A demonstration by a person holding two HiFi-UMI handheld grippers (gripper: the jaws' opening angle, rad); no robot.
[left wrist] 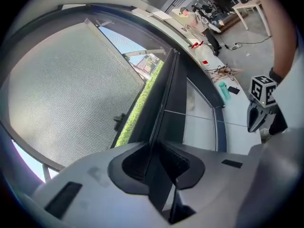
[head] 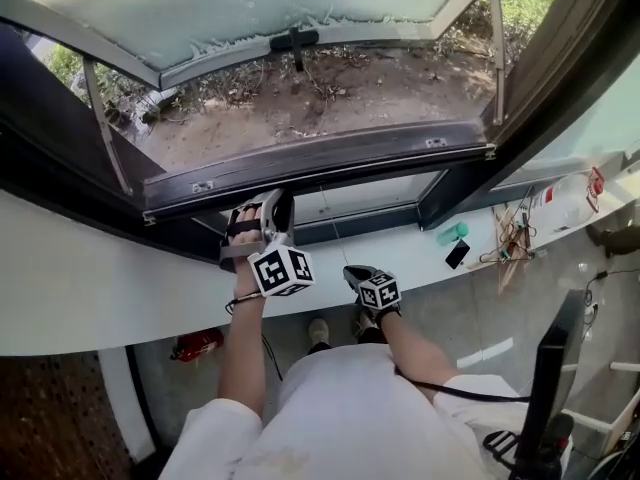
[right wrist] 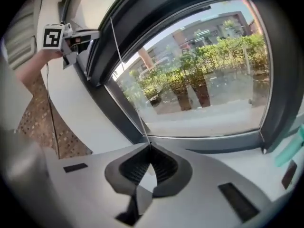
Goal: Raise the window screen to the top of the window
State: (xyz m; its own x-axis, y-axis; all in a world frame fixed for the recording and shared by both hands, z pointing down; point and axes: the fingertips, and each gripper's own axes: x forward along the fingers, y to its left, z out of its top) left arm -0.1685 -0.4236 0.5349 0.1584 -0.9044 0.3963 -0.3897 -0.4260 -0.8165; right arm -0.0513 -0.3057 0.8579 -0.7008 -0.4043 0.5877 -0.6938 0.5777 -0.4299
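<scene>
The window screen's dark bottom bar (head: pixel 300 168) runs across the opening in the head view, with fine mesh (left wrist: pixel 66 89) stretched beyond it. My left gripper (head: pixel 268 208) reaches up to that bar (left wrist: pixel 164 103). In the left gripper view the bar's edge passes between the pads, and my left gripper (left wrist: pixel 156 163) is shut on it. My right gripper (head: pixel 358 274) sits lower and to the right, over the white sill. In the right gripper view a thin cord (right wrist: pixel 128 84) runs from the bar down into the closed jaws of my right gripper (right wrist: pixel 148 167). Each gripper shows in the other's view: right gripper (left wrist: pixel 259 120), left gripper (right wrist: pixel 78 37).
A white sill (head: pixel 100 278) runs below the window. On its right part lie a teal object (head: pixel 452 233), a black phone (head: pixel 457 254) and tangled cables (head: pixel 510 238). The outer pane (head: pixel 250 8) is swung outward. A dark monitor (head: pixel 555 388) stands at lower right.
</scene>
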